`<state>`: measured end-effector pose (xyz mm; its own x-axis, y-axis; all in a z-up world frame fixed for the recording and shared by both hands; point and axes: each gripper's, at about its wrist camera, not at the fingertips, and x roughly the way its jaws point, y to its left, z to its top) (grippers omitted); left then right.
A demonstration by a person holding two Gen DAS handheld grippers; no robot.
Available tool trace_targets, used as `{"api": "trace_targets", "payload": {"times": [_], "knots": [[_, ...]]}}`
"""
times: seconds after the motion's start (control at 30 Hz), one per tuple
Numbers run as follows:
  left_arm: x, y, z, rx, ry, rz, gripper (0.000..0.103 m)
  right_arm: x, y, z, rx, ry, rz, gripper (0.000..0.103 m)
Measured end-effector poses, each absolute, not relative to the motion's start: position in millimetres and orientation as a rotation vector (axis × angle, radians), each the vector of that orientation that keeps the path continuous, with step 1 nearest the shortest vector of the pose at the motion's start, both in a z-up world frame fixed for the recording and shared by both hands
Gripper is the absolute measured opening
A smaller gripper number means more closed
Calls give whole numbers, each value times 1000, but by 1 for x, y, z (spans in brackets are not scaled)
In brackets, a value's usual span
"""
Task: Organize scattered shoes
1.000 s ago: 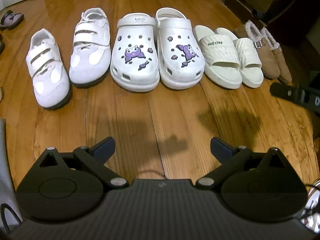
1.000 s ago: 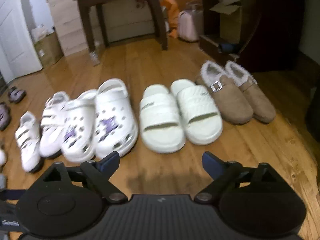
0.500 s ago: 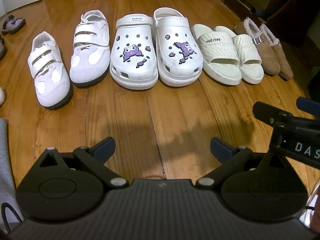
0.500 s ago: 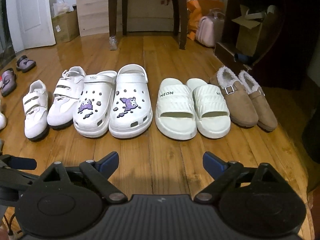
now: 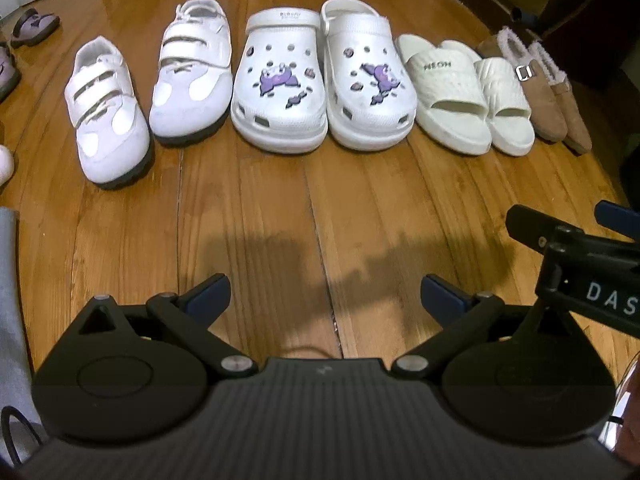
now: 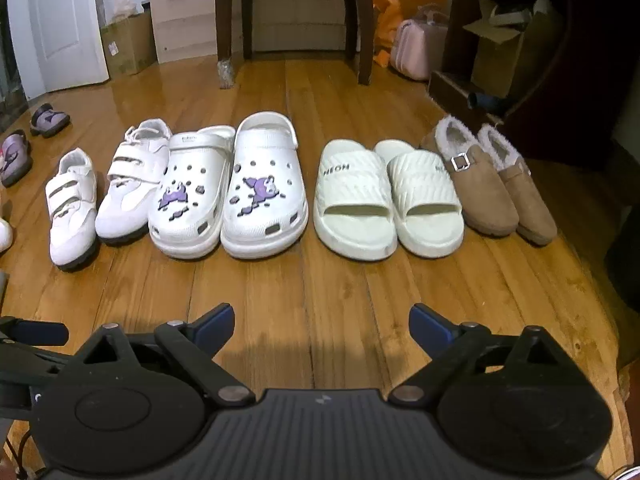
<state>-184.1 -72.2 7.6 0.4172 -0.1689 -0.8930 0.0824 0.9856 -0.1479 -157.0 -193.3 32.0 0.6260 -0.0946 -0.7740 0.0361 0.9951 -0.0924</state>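
White sneakers [image 6: 74, 204], white clogs [image 6: 264, 196] with purple charms, cream slides [image 6: 354, 200], tan slippers [image 6: 486, 192], honey-brown floor [image 6: 320, 280].

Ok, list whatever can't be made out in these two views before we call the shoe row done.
- Right slide: its strap lettering is cut off by the strap's curve, right wrist view.
- White object: cropped by the left edge, left wrist view; could be a shoe, cannot tell.
- Purple sandals: partly cropped at the left edge, right wrist view.
- Far slipper: mostly hidden behind its partner, left wrist view.
- Right hand-held gripper: open, empty.
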Motion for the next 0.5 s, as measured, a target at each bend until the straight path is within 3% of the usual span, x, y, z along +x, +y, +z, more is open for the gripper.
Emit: {"api": "trace_targets", "payload": {"times": [0.5], "knots": [[-183, -74, 5, -88, 1141, -183, 103, -158, -193, 31, -103, 893, -92, 95]]}}
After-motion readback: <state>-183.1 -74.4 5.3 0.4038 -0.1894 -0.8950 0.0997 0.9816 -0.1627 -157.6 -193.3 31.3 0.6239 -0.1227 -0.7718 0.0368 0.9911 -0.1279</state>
